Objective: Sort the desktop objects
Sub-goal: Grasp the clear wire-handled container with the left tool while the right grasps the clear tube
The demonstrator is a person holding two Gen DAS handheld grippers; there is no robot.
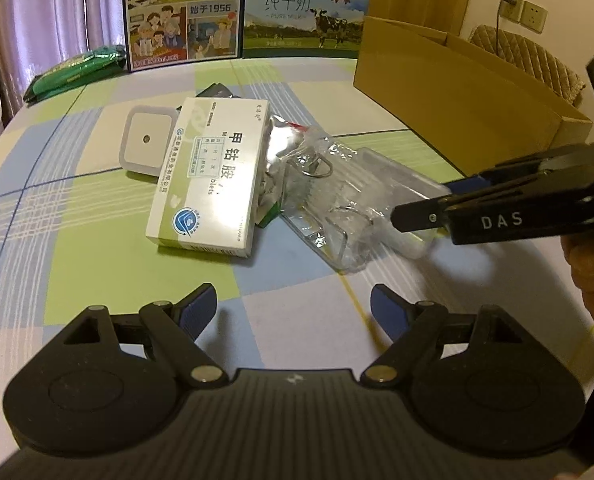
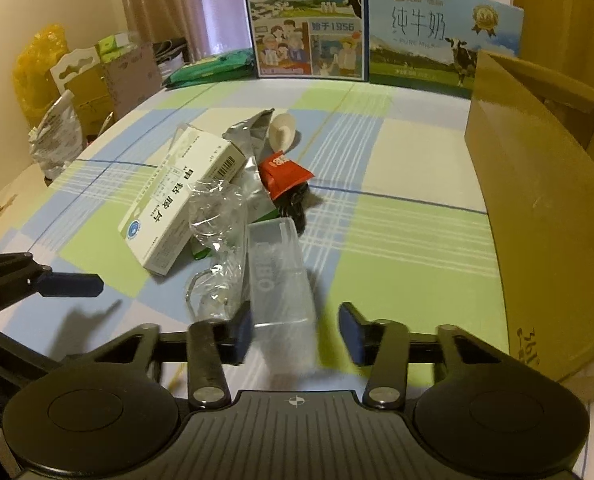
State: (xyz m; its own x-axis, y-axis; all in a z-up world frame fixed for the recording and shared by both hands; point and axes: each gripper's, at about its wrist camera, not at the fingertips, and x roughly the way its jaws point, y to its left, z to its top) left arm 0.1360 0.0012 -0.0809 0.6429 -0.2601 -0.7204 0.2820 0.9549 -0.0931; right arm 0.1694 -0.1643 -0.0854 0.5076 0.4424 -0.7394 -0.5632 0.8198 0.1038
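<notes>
1. The right gripper [image 2: 295,334] is open, its jaws astride the near end of the clear plastic case [image 2: 277,272] at lower centre, not yet clamped.
2. Risk: the smooth case may slip, or the crinkled wrapper [image 2: 217,216] touching it may drag along.
3. The left gripper [image 1: 293,310] is wide open and empty, short of the medicine box [image 1: 209,172].
4. The cardboard box [image 2: 545,208] stands at right.
</notes>
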